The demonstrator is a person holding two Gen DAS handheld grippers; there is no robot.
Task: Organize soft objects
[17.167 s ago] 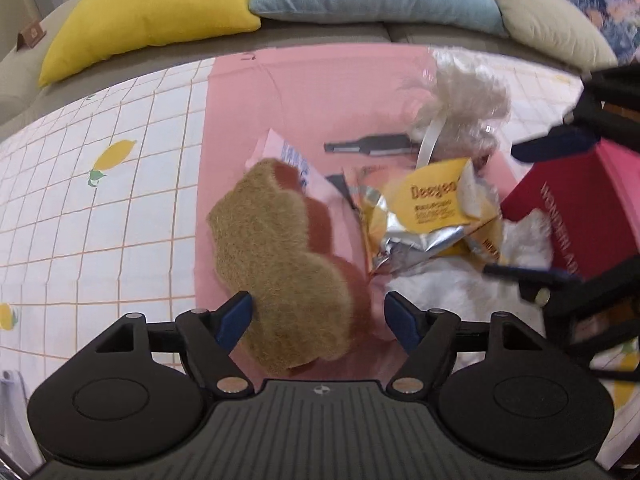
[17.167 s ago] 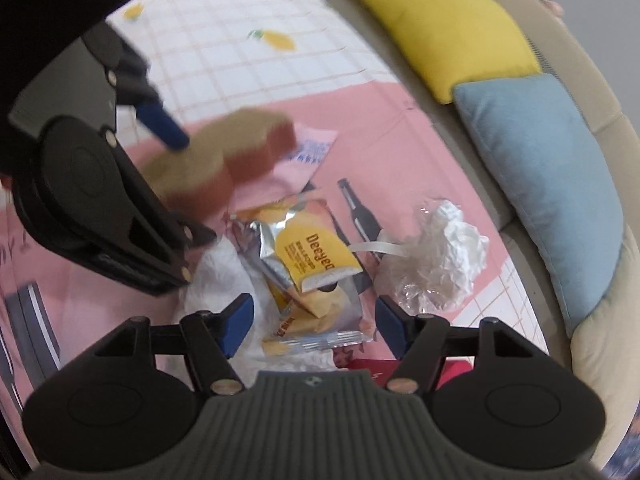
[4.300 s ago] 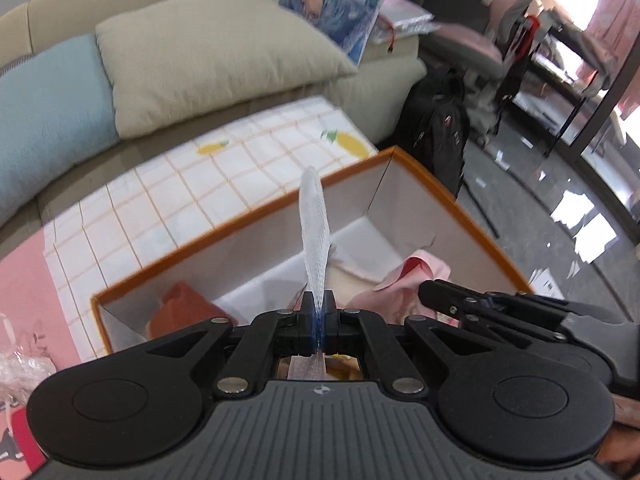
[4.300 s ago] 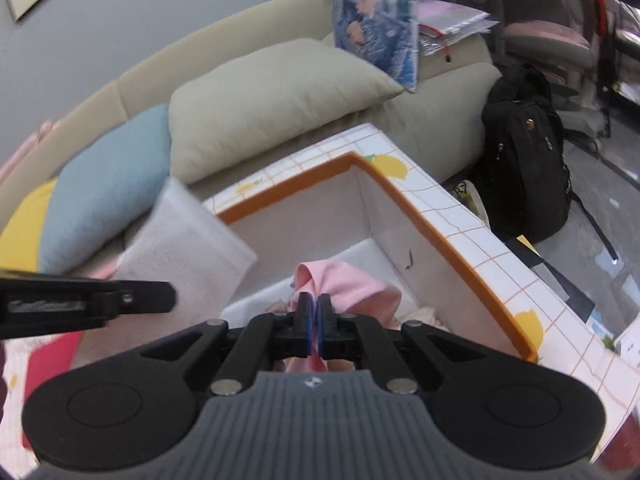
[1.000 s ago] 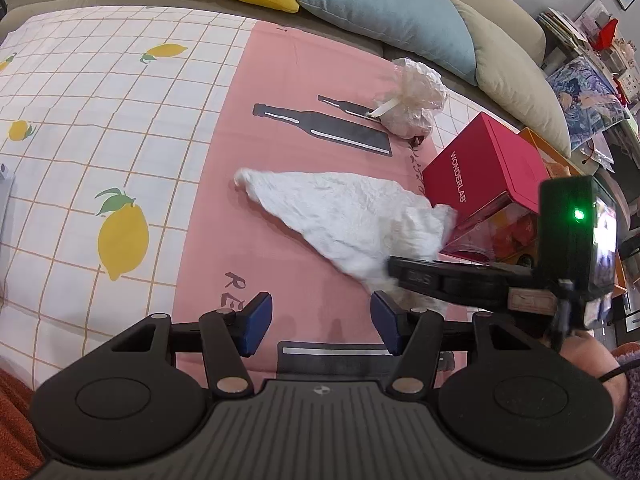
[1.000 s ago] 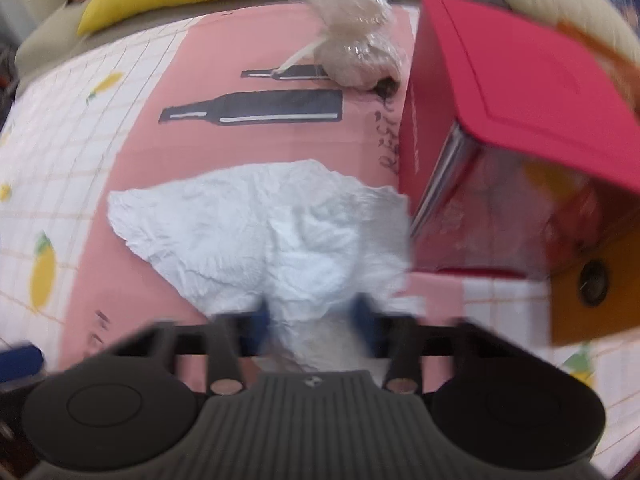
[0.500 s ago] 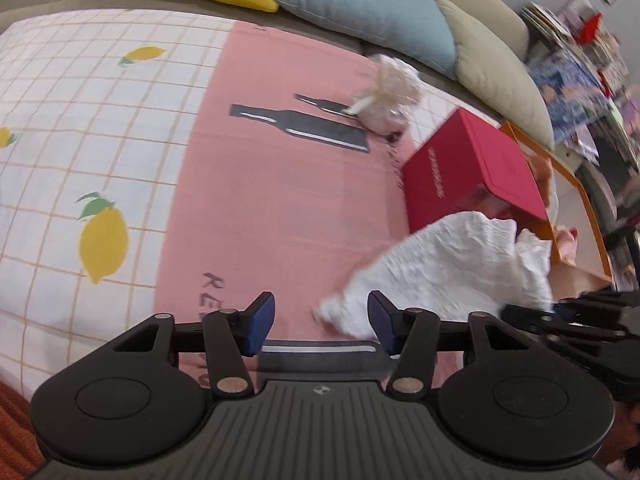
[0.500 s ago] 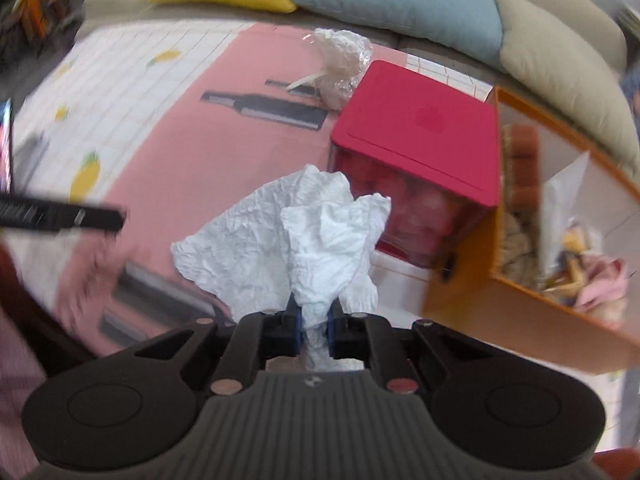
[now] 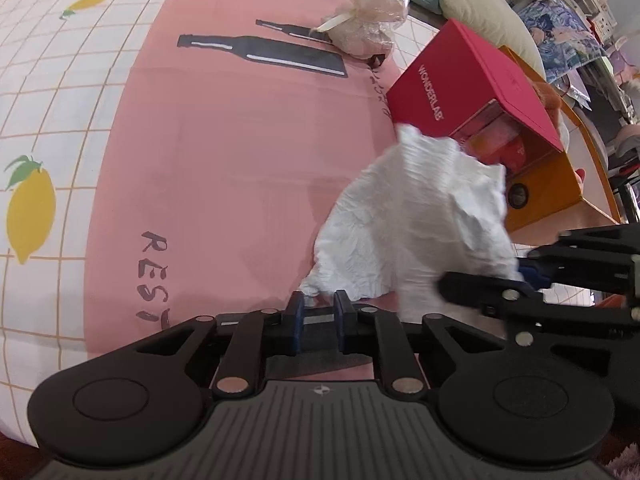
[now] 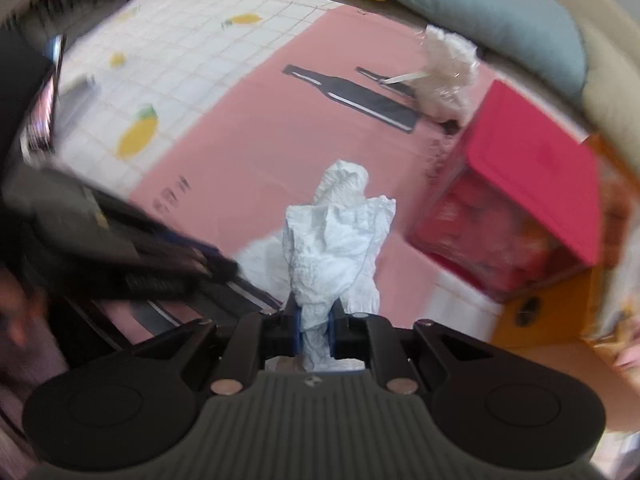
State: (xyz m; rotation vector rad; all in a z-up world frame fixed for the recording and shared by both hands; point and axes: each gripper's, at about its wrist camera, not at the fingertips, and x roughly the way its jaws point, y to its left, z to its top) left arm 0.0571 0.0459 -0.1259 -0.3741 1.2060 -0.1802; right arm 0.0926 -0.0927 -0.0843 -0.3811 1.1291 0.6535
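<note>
A crumpled white cloth [image 9: 416, 232] hangs above the pink mat. My right gripper [image 10: 315, 330] is shut on the white cloth [image 10: 336, 240] and holds it up; it shows at the right of the left wrist view [image 9: 520, 276]. My left gripper [image 9: 317, 312] has its jaws nearly together with a narrow gap, right at the cloth's lower corner; I cannot tell whether it pinches the cloth. An orange box [image 9: 560, 184] with soft things inside stands to the right, also in the right wrist view [image 10: 560, 320].
A red box [image 9: 472, 80] lies against the orange box. A clear crinkled bag [image 9: 368, 28] tied with ribbon sits at the far side of the pink mat [image 9: 224, 152]. Sofa cushions [image 10: 500, 12] line the back.
My left gripper has closed from wide open to a narrow gap at the cloth's corner. The cloth, held by my right gripper, has been lifted toward my left gripper.
</note>
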